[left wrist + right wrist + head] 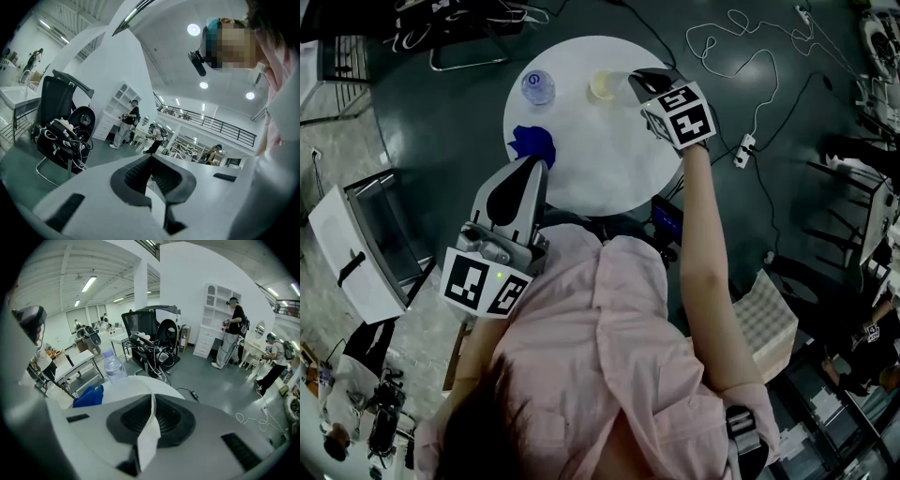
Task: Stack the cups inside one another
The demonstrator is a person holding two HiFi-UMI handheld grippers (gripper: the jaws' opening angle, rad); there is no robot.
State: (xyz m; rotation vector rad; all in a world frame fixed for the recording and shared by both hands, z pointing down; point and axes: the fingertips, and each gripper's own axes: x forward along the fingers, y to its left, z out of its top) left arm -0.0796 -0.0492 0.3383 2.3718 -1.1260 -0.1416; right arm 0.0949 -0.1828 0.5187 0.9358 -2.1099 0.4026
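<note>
Dark grey-green glossy floor [441, 131] with a loose white cable [757, 117] running to a power strip [744, 148]; round white table [609, 159] at centre; white walls and square pillar [140, 282]; white shelving unit [213, 305] against the far wall; black office chair [164, 331] heaped with cables; ceiling strip lights [88, 283] and round recessed lamps [193, 29]; railed mezzanine [220, 125] beyond

You have no word, number or brand here that can be read. The nearest things to signs are the black-and-white square patterns on the right marker cube [680, 114] and the left marker cube [485, 284], and these show blocks only, no letters. Any print on the water bottle [114, 365] is too small to tell.
</note>
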